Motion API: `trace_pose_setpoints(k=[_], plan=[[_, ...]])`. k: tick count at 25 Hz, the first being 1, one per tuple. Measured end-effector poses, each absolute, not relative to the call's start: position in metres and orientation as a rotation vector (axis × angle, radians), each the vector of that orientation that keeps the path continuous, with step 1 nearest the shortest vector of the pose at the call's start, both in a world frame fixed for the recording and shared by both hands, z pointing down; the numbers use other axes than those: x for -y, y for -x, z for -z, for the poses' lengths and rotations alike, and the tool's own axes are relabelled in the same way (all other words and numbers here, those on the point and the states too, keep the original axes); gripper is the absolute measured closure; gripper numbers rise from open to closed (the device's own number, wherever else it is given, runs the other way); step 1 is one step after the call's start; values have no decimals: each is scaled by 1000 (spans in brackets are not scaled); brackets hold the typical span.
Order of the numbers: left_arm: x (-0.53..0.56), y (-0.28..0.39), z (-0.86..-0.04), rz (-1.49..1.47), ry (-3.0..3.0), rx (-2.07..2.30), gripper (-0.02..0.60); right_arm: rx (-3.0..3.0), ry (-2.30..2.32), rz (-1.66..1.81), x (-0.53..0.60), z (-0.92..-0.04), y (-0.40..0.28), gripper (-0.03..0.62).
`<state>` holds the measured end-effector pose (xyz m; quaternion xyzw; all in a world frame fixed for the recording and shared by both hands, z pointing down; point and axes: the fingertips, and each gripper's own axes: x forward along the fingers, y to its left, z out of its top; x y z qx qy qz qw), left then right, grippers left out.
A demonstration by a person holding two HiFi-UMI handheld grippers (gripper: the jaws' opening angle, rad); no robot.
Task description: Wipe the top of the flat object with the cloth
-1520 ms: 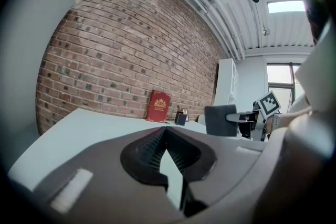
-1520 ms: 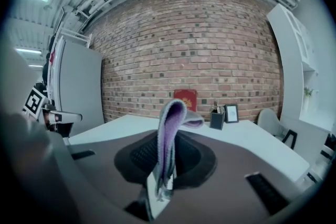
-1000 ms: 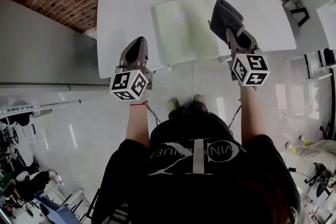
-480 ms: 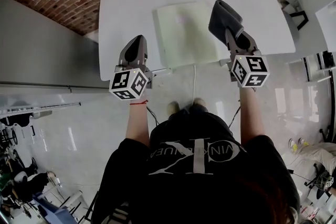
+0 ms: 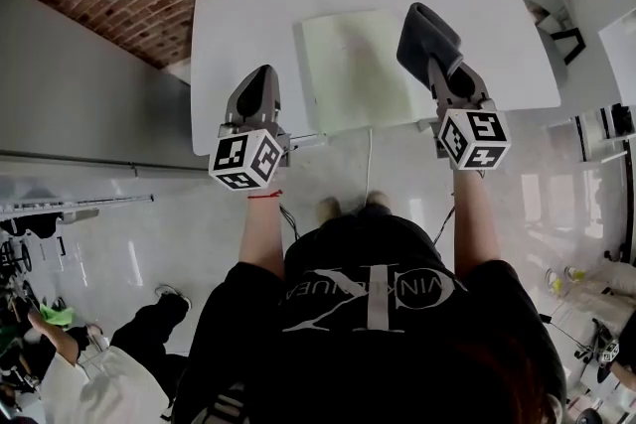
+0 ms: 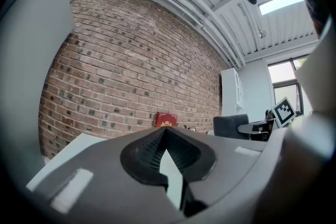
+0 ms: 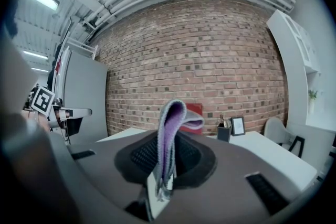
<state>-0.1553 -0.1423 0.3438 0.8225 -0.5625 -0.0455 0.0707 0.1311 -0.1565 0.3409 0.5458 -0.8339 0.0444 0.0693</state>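
The right gripper is clamping a folded grey-purple cloth over the white table, beside the pale green flat board lying mid-table; the left gripper, jaws together, is hovering at the table's near edge.

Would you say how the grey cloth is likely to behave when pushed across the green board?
Probably floppy: the cloth droops over above the right gripper. Likely light, since one pinched edge carries it. It may bunch on the board.

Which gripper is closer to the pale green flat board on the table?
Right. The right gripper, holding the cloth, hangs at the board's right edge; the left gripper sits off its left side with bare table between.
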Motion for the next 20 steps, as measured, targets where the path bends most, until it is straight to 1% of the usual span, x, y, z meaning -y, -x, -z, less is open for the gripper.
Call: trace_pose_setpoints(k=[20], plan=[[148,170,-334,184,-2454,1746,569,2536,-1645,-74,158,-331,-123,545]])
